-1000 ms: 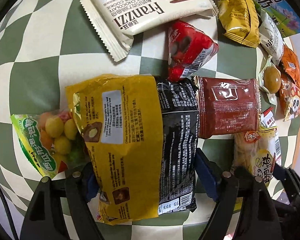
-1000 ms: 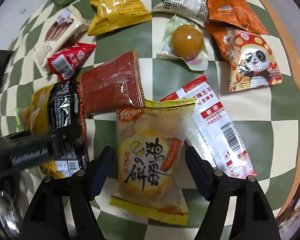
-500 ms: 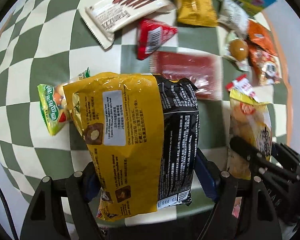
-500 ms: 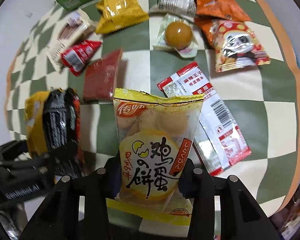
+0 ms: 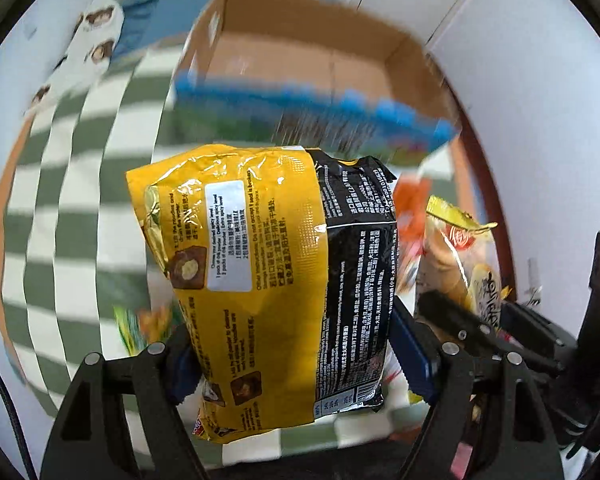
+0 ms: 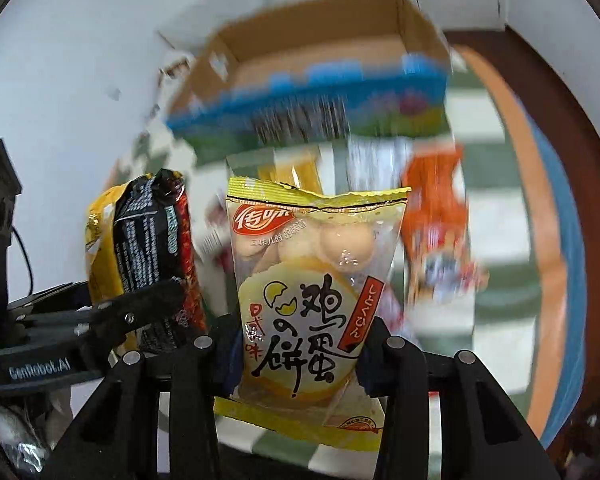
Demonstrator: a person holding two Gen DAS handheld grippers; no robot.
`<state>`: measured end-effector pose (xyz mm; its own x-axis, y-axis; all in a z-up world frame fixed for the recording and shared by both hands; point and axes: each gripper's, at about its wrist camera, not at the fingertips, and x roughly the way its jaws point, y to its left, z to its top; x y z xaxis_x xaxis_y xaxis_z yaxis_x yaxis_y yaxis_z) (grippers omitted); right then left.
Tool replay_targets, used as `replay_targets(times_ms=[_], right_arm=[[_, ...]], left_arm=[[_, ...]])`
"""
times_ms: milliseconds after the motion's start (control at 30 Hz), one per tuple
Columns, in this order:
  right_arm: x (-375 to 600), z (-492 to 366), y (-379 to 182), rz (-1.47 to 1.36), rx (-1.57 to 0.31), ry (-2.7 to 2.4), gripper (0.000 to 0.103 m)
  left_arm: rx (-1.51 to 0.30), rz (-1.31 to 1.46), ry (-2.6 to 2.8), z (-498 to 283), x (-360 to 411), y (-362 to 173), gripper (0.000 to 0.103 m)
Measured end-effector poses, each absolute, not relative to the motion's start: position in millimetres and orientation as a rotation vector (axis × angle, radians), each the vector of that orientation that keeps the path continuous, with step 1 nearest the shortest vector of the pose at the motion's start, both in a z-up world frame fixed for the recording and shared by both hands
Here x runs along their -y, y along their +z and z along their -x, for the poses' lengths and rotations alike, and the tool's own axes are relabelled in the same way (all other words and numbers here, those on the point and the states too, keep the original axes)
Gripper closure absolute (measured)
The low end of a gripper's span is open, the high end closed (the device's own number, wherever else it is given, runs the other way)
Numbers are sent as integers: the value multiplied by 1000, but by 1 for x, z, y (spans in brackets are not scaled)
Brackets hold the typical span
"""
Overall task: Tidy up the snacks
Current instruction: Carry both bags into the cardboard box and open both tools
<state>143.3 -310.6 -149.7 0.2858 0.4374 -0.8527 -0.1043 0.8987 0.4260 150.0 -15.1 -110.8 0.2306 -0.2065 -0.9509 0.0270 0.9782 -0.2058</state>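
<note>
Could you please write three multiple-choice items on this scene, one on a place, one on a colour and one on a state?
1. Where does the cardboard box stand in the right wrist view?
A. beyond the held packets, at the top
B. under the right gripper
C. inside the biscuit packet

2. What colours is the noodle packet?
A. blue and white
B. yellow and black
C. all green

3. What is the right gripper doing?
A. standing open with nothing in it
B. shut on the biscuit packet
C. gripping the box rim

Answers:
1 A, the open box shows above both packets.
2 B, one part is yellow, the other black.
3 B, its fingers press the packet's lower part from both sides.
</note>
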Motion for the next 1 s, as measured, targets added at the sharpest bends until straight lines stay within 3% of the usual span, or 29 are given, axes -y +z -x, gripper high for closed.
replay_targets(times_ms=[167,333,633,933,1000], right_arm=[[324,-206,-99,-327,-1137,414,58],[324,-289,-91,-311,-1099,421,58],[306,-427,-146,-270,-1162,398,58],[290,-502,-207,-285,-1244,383,57],[286,-511,-221,-293,-1250,383,52]], left_arm=[[-1268,166,-173,-227,27,-78,24],[-1276,147,-150,-313,36,-76,24],[-1414,107,-106,-450,41,-139,24],[-1492,50,-68,-506,48,-184,24],[-1519,61,-69,-512,50,-193,24]])
